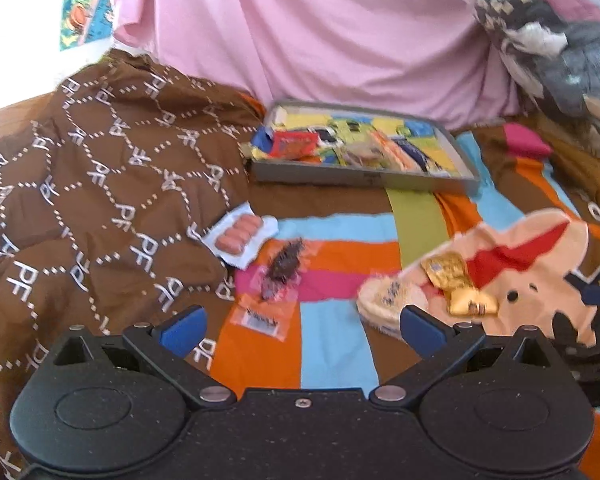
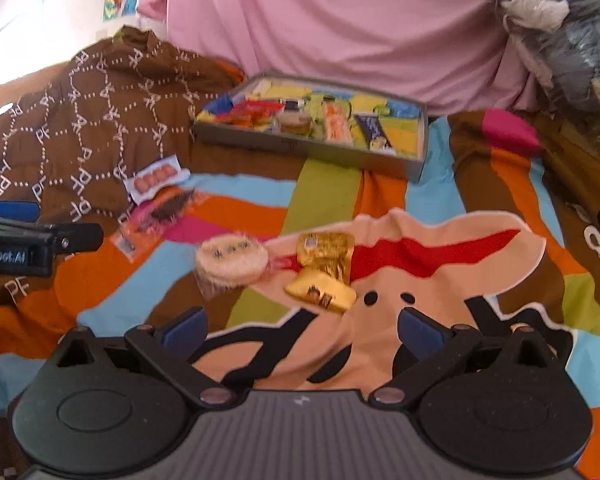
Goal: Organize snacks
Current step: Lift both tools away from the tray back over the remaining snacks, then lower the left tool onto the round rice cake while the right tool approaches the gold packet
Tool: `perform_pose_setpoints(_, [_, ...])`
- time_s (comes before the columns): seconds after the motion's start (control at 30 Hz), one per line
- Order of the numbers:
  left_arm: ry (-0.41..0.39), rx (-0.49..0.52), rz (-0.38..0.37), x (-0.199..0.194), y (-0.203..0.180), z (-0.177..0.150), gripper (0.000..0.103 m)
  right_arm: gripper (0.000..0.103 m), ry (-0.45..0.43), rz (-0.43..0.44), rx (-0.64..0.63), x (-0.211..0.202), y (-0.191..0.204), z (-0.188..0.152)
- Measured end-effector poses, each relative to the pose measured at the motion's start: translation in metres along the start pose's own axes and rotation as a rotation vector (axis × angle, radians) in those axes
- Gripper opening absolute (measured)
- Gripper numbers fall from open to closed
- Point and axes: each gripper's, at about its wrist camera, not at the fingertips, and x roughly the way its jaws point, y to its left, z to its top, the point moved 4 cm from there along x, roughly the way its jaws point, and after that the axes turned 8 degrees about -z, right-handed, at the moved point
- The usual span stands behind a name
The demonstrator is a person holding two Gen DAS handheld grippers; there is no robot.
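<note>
Your left hand-held gripper (image 1: 300,330) is spread wide and empty, low over the striped bedspread (image 1: 340,360); your right hand-held gripper (image 2: 302,330) is likewise spread wide with nothing between its blue pads (image 2: 184,330), over the cartoon face printed on the bedspread (image 2: 400,292). The grey tray (image 1: 360,180) sits at the far side of the bed against the pink sheet (image 1: 320,32), and it already holds a jumble of yellow, green, orange and blue packets, too blurred to tell apart. Loose snacks lie on the bed between you and the tray: a sausage pack (image 1: 238,236) resting against the edge of the brown quilt (image 1: 100,180), a dark snack in clear wrap (image 1: 284,266) just beside it, and a small orange packet (image 1: 262,316) just in front of your left pads. To the right lies a round cracker pack (image 2: 232,260), with two gold packets (image 2: 324,272) touching each other just beside it on the printed face. In the right view your left gripper's side (image 2: 40,240) shows at the left edge, near the orange packet (image 2: 128,240). A dark heap of cloth (image 1: 560,48) sits at the upper right
</note>
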Motion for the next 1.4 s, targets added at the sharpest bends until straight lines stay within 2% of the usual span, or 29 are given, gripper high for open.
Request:
perform_pose_setpoints(0.33, [0.101,0.094,0.005,0.019,0.002,-0.013,0.102,0.103,0.064,0.012,-0.012,0.028,-0.01,0.002])
perform_pose_setpoints(0.57, [0.118,0.137,-0.013,0.033,-0.004,-0.01,0.102,0.103,0.074,-0.002,0.028,0.048,-0.026,0.01])
perform_pose_setpoints(0.7, [0.126,0.198,-0.034,0.044,-0.014,-0.007,0.102,0.103,0.069,0.006,0.045,0.059,-0.032,0.015])
perform_pose_setpoints(0.93, [0.166,0.265,-0.045,0.068,-0.023,-0.002,0.102,0.103,0.057,0.07,0.085,0.095,-0.039,0.026])
perform_pose_setpoints(1.1, [0.187,0.305,-0.045,0.084,-0.025,-0.001,0.102,0.103,0.1,0.129,0.155,0.119,-0.041,0.029])
perform_pose_setpoints(1.4, [0.211,0.354,-0.092,0.106,-0.033,-0.002,0.102,0.103,0.054,0.173,0.102,0.135,-0.031,0.034])
